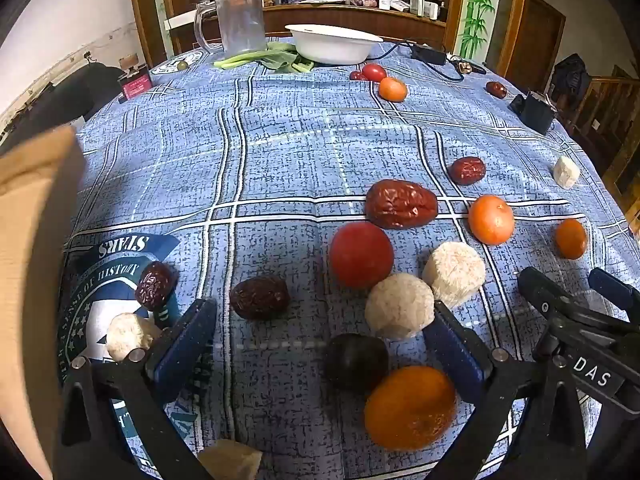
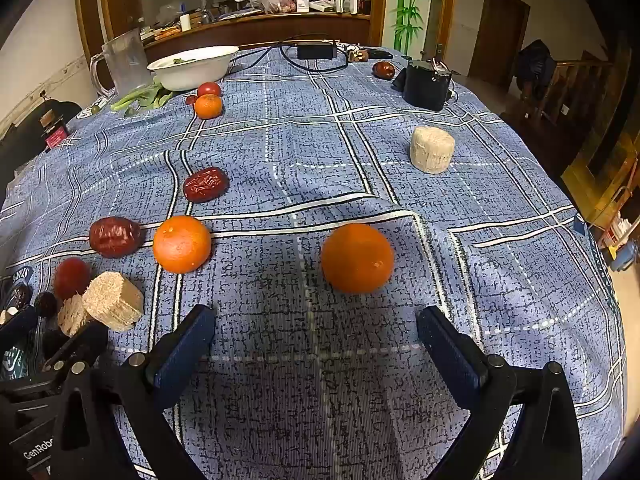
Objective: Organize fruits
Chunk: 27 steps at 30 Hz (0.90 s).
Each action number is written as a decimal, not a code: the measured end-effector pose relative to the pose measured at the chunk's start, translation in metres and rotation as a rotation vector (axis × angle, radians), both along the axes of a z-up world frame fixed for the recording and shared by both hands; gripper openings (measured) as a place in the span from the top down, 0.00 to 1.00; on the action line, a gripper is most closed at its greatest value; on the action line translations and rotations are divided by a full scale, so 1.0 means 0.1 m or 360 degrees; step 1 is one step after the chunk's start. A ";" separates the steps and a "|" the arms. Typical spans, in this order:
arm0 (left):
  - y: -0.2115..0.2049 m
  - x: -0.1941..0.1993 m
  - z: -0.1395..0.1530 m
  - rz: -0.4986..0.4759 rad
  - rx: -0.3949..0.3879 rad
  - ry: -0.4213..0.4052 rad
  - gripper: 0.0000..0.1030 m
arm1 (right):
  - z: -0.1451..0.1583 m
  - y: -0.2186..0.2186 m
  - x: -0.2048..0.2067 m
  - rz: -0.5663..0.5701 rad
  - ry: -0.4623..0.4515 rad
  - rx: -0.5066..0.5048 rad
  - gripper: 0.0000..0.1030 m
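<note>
Up close, the left gripper (image 1: pixel 320 340) hangs low over the blue plaid cloth (image 1: pixel 280 140), blue pads spread wide, holding nothing. Between them sit a glossy dark plum (image 1: pixel 355 361) and a dimpled orange (image 1: pixel 410 408) at five o'clock; a fuzzy white puck (image 1: pixel 399 306) lies at one o'clock.

The right gripper (image 2: pixel 316 344) gapes equally empty; a smooth round mandarin (image 2: pixel 357 258) rests at twelve o'clock, apart from the pads.
</note>
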<state>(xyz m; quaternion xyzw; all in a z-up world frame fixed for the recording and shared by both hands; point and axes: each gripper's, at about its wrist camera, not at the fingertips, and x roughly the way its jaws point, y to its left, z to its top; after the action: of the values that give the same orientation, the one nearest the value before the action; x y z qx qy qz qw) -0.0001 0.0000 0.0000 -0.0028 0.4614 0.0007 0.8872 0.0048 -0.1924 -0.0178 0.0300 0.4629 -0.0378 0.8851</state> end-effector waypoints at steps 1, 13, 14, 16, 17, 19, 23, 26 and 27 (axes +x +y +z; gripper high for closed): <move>0.00 0.00 0.00 0.0000 0.0001 0.0002 0.00 | 0.00 0.00 0.00 0.0000 0.0001 -0.0001 0.01; 0.00 0.00 0.00 0.0000 0.0002 0.0004 0.00 | 0.00 0.00 0.00 0.0000 0.0000 -0.0003 0.01; 0.00 0.00 0.00 0.0000 0.0002 0.0004 0.00 | 0.00 0.00 0.00 0.0000 0.0000 -0.0003 0.01; 0.00 0.00 0.00 0.0000 0.0002 0.0003 0.00 | 0.00 0.00 0.00 0.0000 0.0000 -0.0003 0.01; 0.00 0.00 0.00 0.0000 0.0002 0.0003 0.00 | 0.00 0.00 0.00 0.0000 0.0000 -0.0003 0.01; 0.00 0.00 0.00 0.0000 0.0002 0.0003 0.00 | 0.00 0.00 0.00 0.0000 0.0000 -0.0003 0.01; 0.00 0.00 0.00 0.0000 0.0002 0.0003 0.00 | 0.00 0.00 0.00 0.0000 0.0000 -0.0002 0.01; 0.00 0.00 0.00 0.0000 0.0002 0.0004 0.00 | 0.00 0.00 0.00 0.0000 0.0001 -0.0002 0.01; 0.00 0.00 0.00 -0.0008 0.0009 0.0015 0.00 | 0.00 0.00 0.00 0.0000 0.0002 -0.0002 0.01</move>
<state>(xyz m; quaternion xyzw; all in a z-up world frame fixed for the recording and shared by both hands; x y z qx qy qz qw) 0.0004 -0.0004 0.0002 0.0008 0.4655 -0.0001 0.8850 0.0049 -0.1920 -0.0179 0.0295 0.4636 -0.0382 0.8847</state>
